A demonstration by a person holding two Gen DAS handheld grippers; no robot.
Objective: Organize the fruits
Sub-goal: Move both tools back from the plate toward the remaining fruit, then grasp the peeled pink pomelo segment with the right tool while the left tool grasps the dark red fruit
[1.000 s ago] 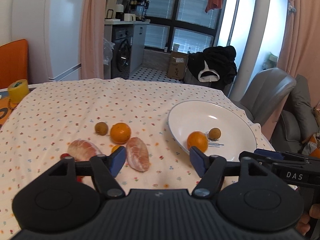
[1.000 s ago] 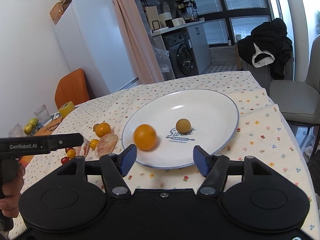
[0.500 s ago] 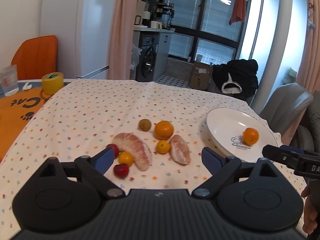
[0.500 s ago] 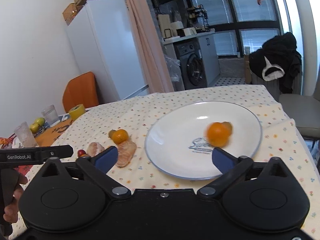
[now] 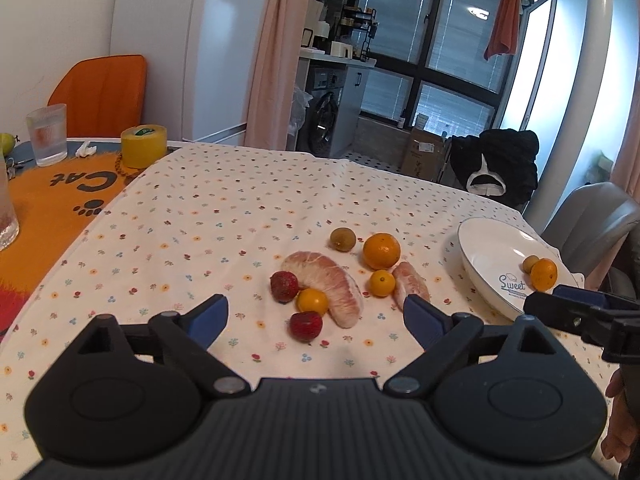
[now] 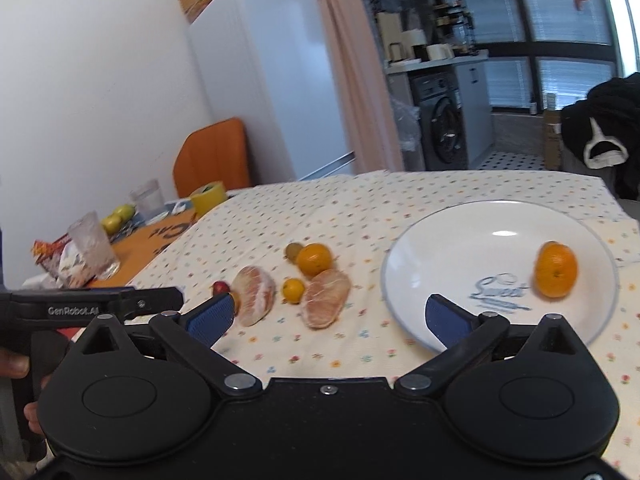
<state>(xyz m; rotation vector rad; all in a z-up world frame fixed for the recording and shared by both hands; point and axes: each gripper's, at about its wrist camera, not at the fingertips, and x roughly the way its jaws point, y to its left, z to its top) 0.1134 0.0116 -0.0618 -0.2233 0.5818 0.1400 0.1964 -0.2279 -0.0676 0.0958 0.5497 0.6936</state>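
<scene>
Both grippers are being held wide apart with nothing between the pads: the left gripper (image 5: 316, 316) low over the tablecloth (image 5: 224, 208), the right gripper (image 6: 328, 316) pulled back from the plate (image 6: 452, 232). So what's just changed: a second ago the right one was sitting right at the plate with an orange (image 6: 556, 270) between its fingers, and now that orange is being left on the plate, blurred in the right view, so probably still rolling. The left camera has been swung away from the plate toward the loose pile, which is being framed dead centre now. Judging by that, one drop-off is done and the next pick is being lined up.

Count, all relative to the plate:
- On it: one orange (image 5: 543, 274) and one small brownish-yellow fruit (image 5: 531, 263) touching it, hidden in the right view.
- Off it, on the cloth beside it: one big orange (image 5: 381, 251), one small greenish-brown fruit (image 5: 343, 239), two pomelo segments (image 5: 328, 280), two small kumquat-like oranges (image 5: 382, 283), two strawberries (image 5: 285, 286).

That's two plated and eight being left to move, so it's early days.
</scene>
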